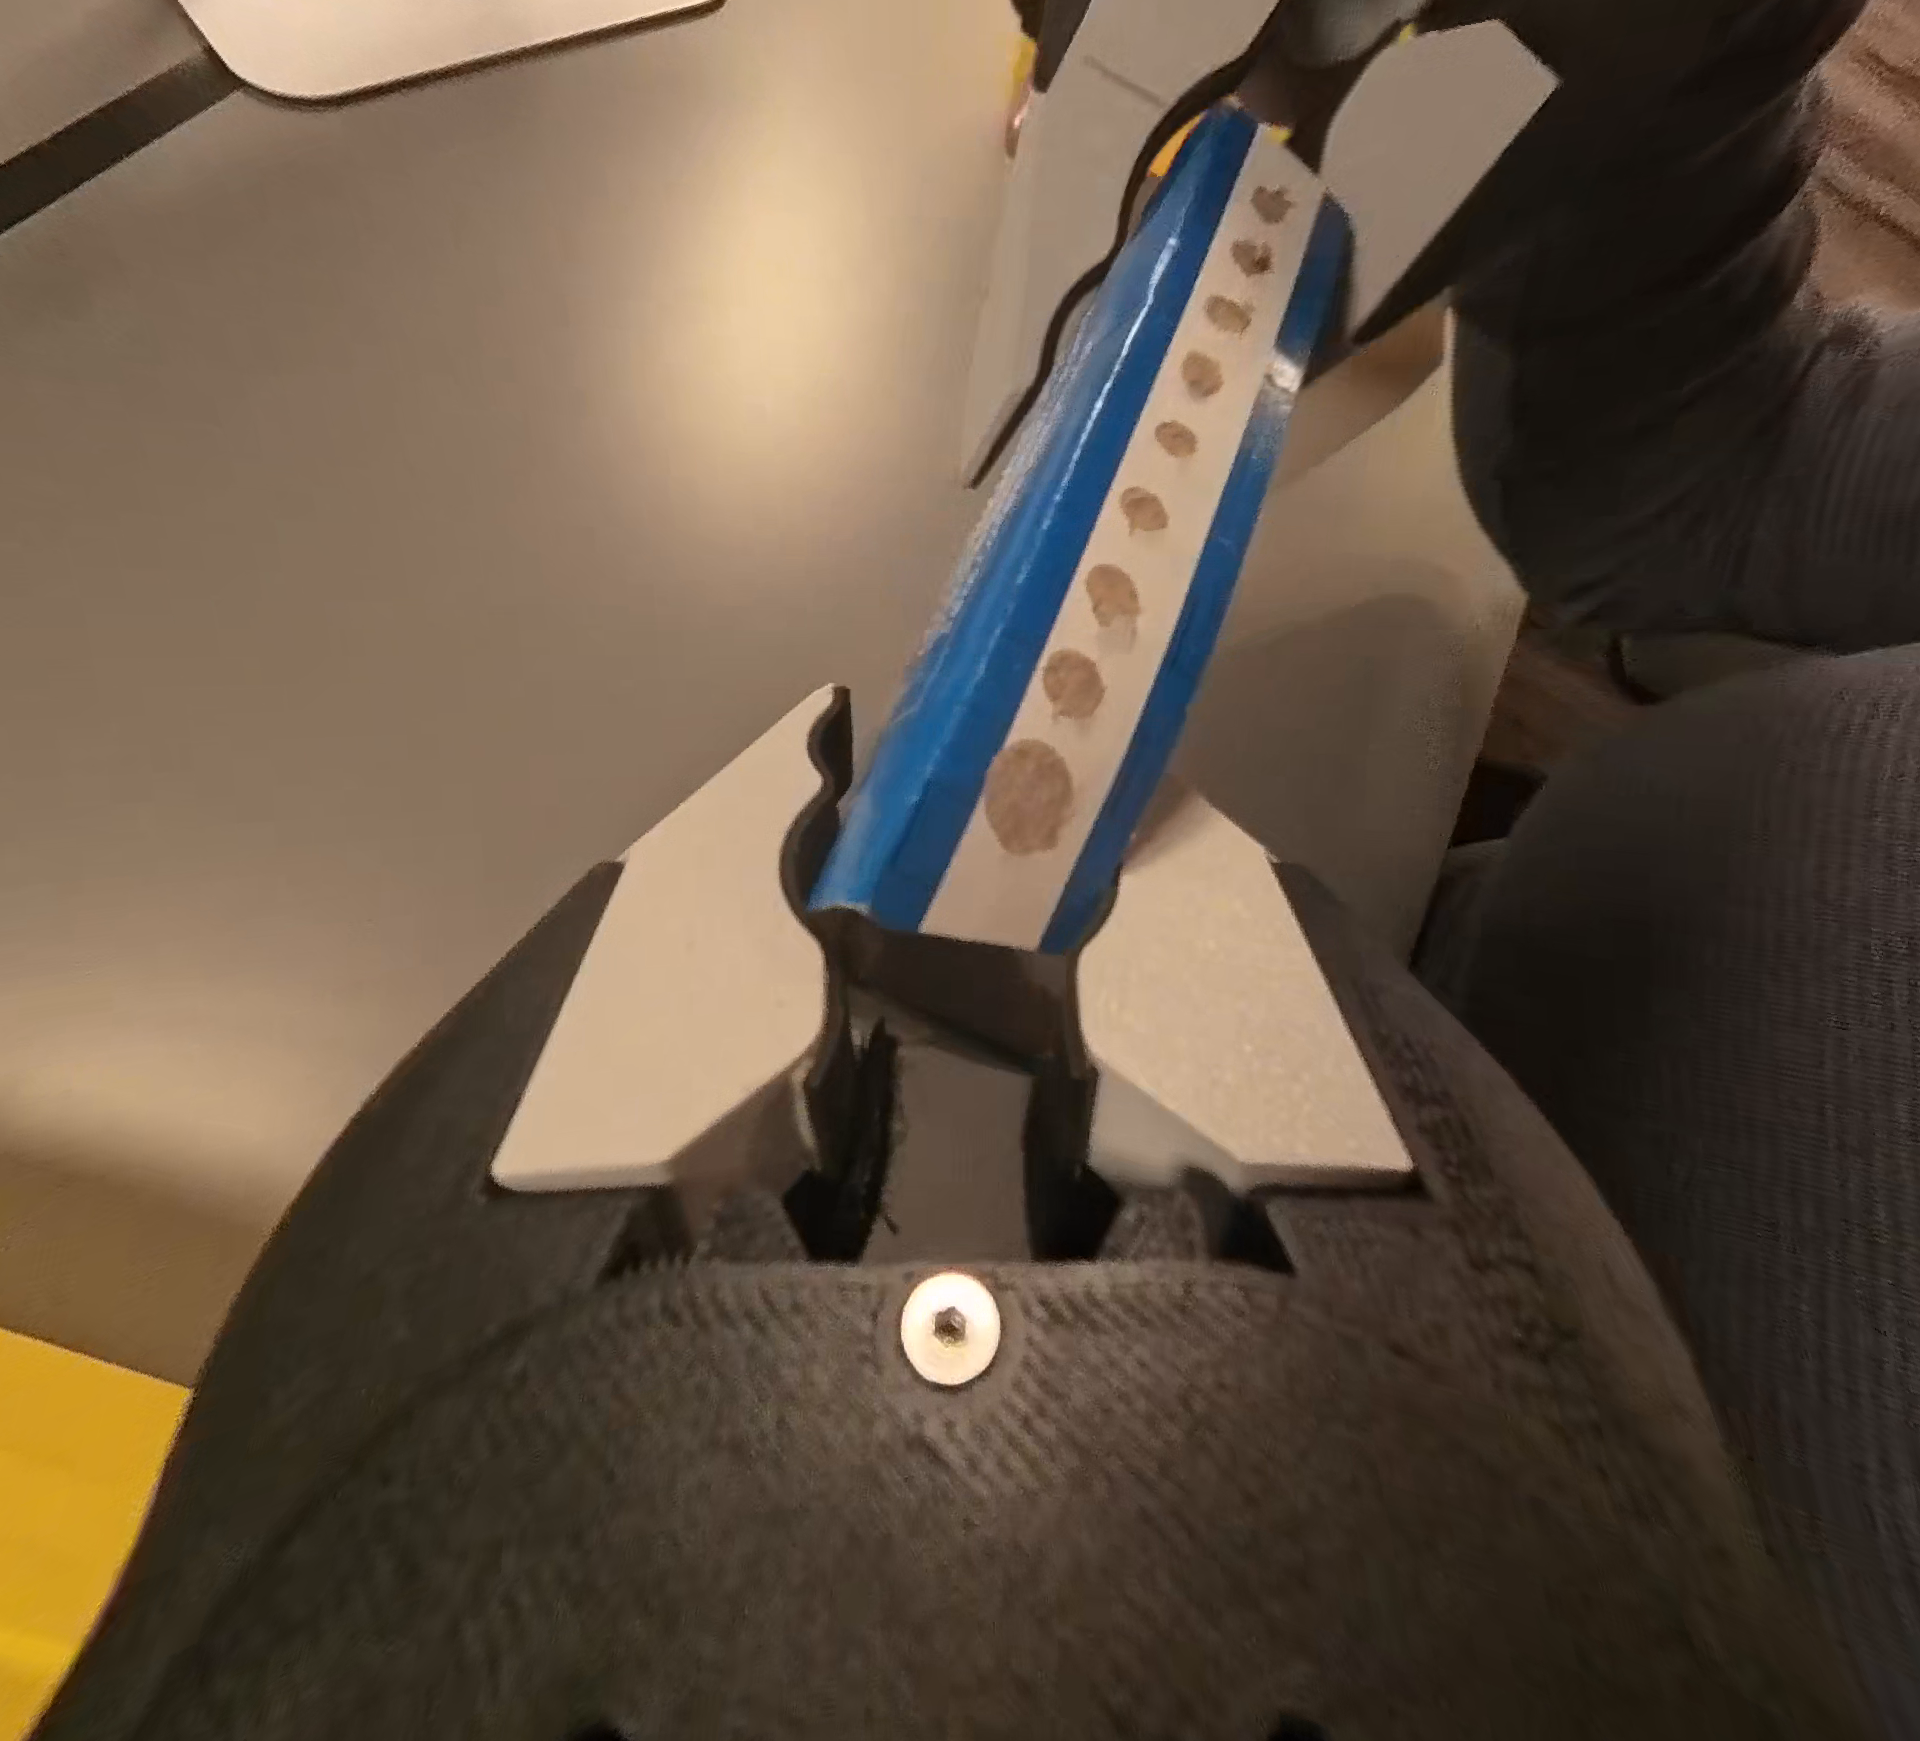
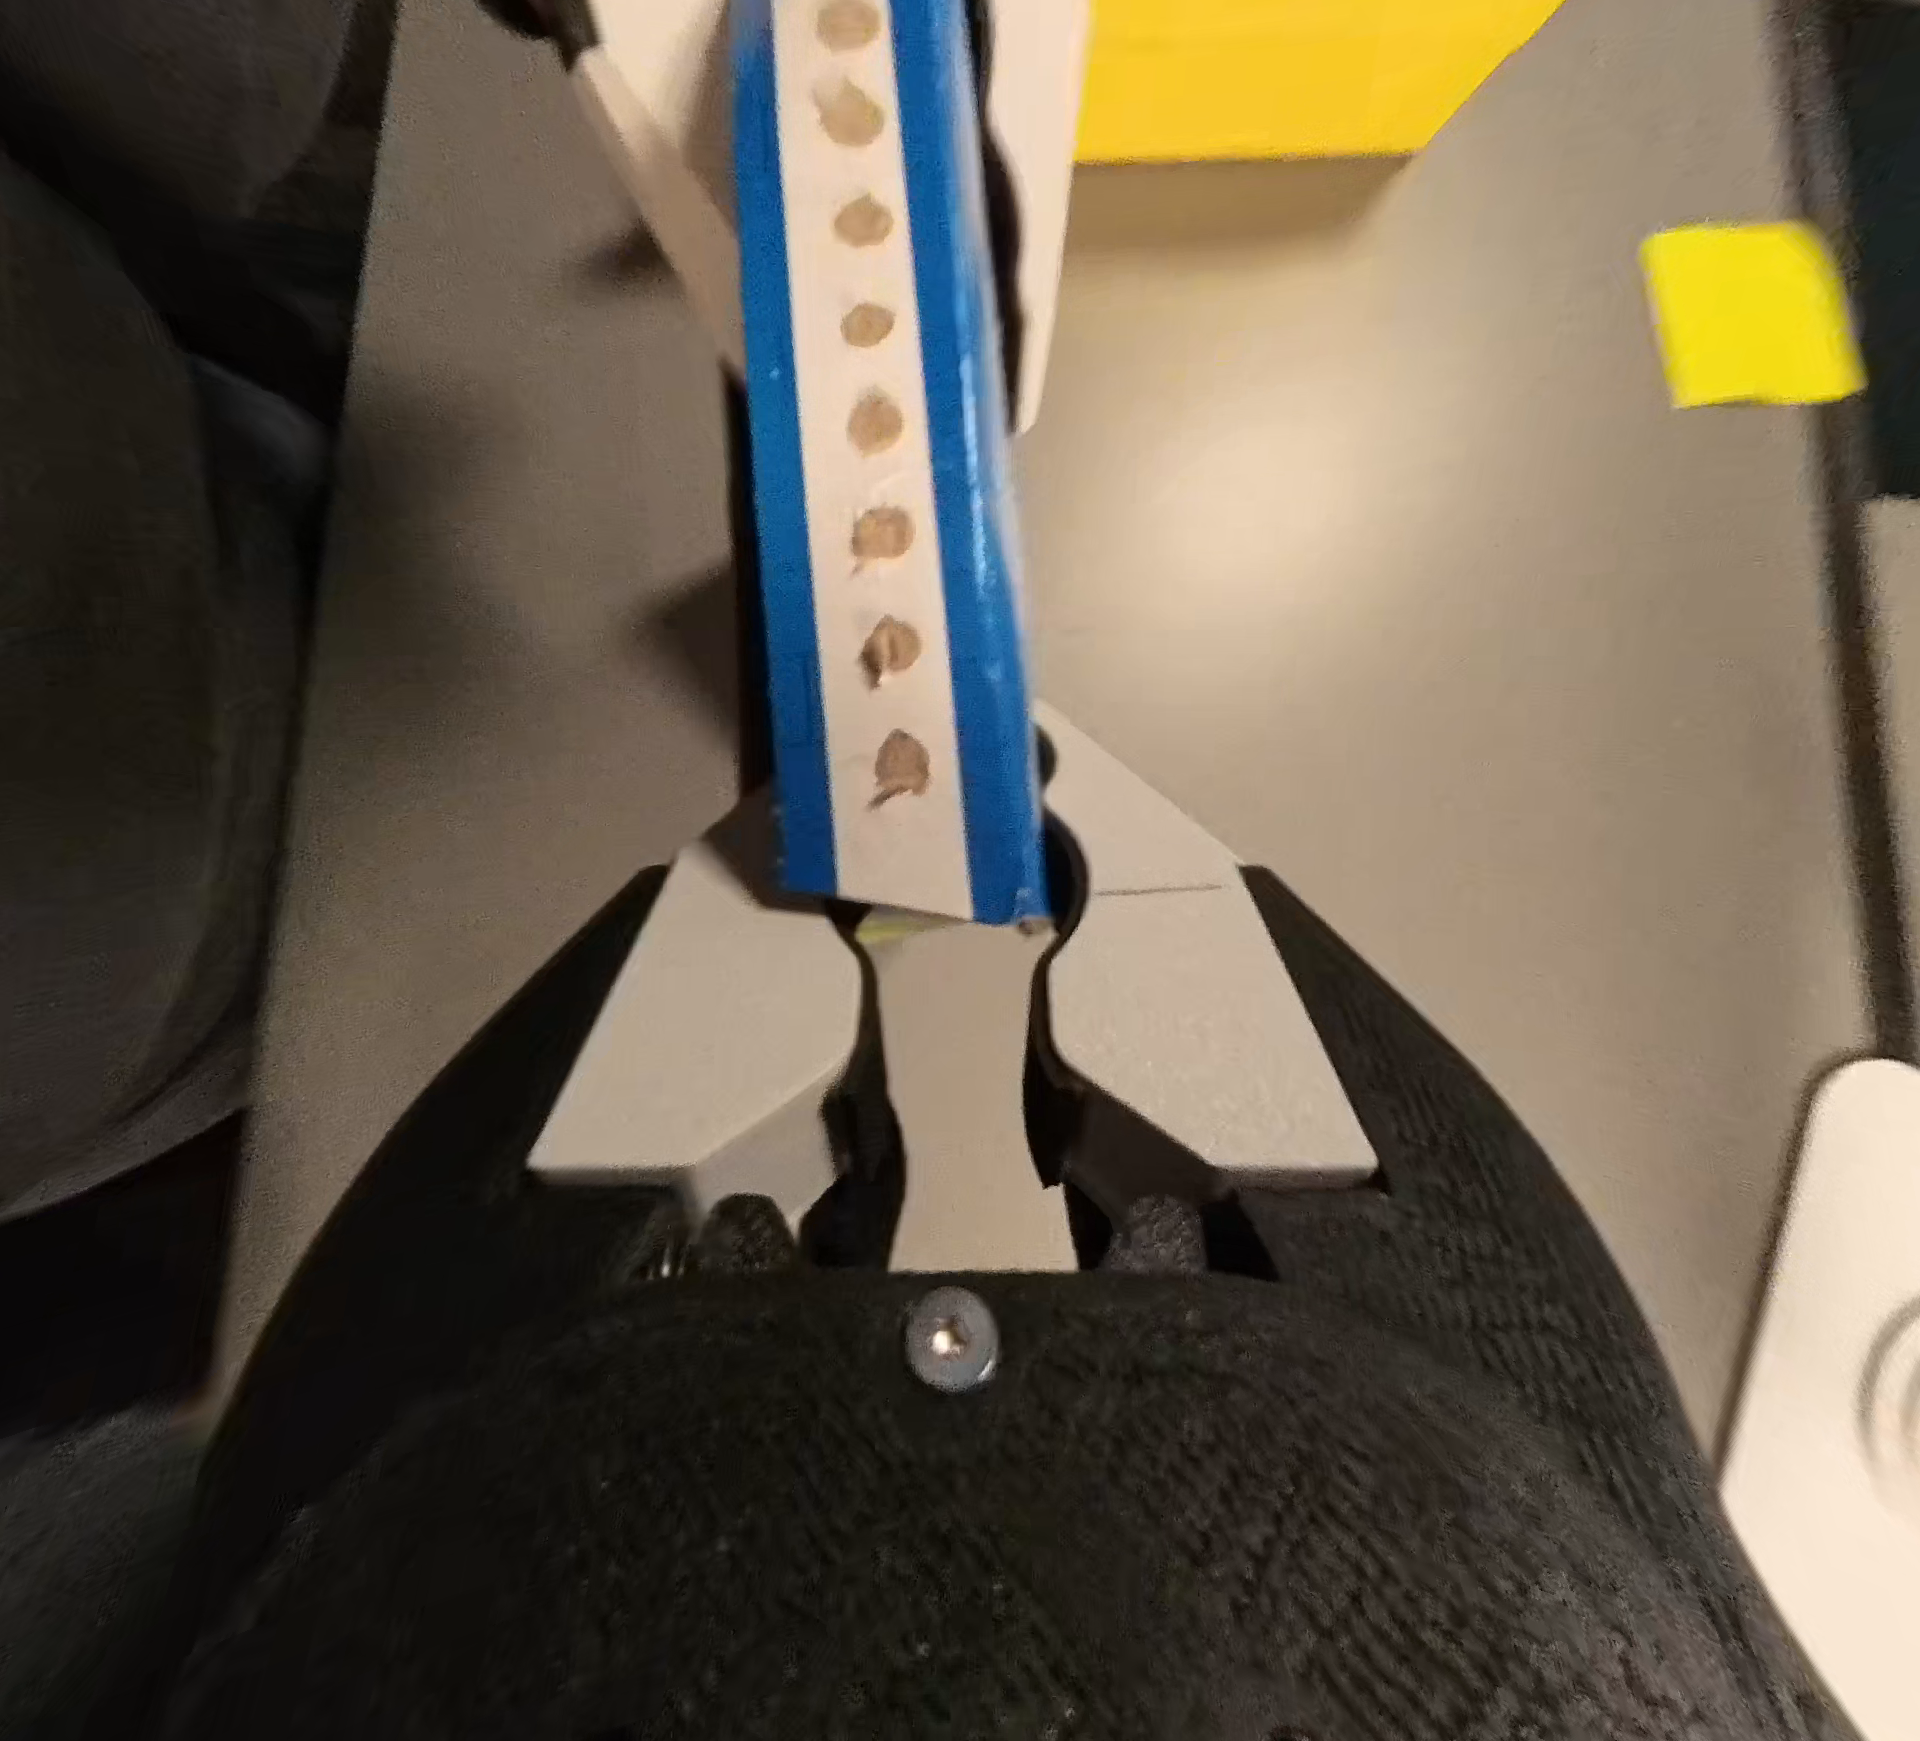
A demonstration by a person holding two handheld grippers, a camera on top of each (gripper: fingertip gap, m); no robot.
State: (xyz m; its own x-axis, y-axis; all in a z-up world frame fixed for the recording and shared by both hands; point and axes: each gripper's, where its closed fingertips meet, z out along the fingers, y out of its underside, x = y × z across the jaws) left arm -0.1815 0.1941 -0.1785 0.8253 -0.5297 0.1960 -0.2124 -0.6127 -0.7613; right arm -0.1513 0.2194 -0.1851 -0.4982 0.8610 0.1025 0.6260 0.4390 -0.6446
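The bar (image 1: 1122, 548), blue with a white drilled strip, is clamped at its 6 o'clock end by the left gripper (image 1: 961, 818). Its 12 o'clock end is gripped by the right gripper (image 1: 1195, 257). Uneven pull could twist it loose onto the table (image 1: 468, 444).

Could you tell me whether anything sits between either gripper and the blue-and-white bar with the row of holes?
Nothing visible does. The left gripper has its fingers closed against one end of the blue-and-white bar, and the right gripper clamps the opposite end, so the bar spans between them above the grey table.
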